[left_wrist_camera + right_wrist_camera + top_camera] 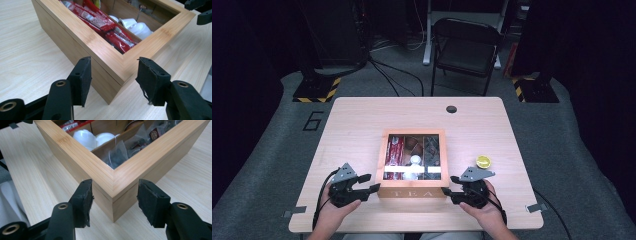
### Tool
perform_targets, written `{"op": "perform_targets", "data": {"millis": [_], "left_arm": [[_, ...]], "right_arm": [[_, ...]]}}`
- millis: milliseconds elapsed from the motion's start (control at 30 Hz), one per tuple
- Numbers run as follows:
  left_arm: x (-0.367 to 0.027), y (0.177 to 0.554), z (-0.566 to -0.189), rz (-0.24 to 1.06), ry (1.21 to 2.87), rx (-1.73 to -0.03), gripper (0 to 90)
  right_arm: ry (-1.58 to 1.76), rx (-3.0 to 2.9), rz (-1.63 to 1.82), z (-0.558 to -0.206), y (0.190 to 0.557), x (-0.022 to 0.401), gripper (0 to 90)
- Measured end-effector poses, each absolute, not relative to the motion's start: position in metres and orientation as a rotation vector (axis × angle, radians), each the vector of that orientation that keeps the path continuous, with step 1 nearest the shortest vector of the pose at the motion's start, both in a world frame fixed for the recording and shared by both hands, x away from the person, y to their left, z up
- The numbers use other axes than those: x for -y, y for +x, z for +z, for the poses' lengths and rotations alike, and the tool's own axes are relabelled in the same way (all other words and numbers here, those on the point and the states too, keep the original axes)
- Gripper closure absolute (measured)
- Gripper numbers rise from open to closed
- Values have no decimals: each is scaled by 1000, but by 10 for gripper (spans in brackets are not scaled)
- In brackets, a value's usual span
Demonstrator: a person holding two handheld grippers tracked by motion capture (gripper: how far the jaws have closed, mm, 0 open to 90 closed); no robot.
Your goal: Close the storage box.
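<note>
Straddling the bamboo tea box's point(413, 191) near corners, left gripper point(368, 183) and right gripper point(451, 185) stand spread.

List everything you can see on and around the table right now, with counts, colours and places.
tea box: 1, light wood, table centre near the front edge
red packets: several, left compartment
white cups: at least 2, middle compartment
clear sachets: several, right compartment
lemon slice: 1, yellow, right of box
table: 1, pale wood
folding chair: 1, black, behind table
left gripper: black, open astride box's front-left corner
right gripper: black, open astride front-right corner
</note>
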State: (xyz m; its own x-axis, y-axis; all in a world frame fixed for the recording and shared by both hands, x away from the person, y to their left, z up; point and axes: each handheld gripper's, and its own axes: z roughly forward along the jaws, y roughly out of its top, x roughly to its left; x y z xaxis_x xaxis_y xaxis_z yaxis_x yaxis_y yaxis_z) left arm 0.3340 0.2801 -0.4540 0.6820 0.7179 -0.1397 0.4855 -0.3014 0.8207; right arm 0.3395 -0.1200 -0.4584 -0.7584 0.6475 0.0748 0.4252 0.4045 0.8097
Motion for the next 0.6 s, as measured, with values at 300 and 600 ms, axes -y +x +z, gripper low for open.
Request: {"op": "perform_targets", "data": {"millis": [300,600], "left_arm": [[-290,340,-447,336,1912,-974,440],[-299,347,-451,387,1914,-1006,434]], "right_arm": [[959,-2360,1340,-441,341,128,445],[1033,-2282,1299,-442,357,146,431]]}}
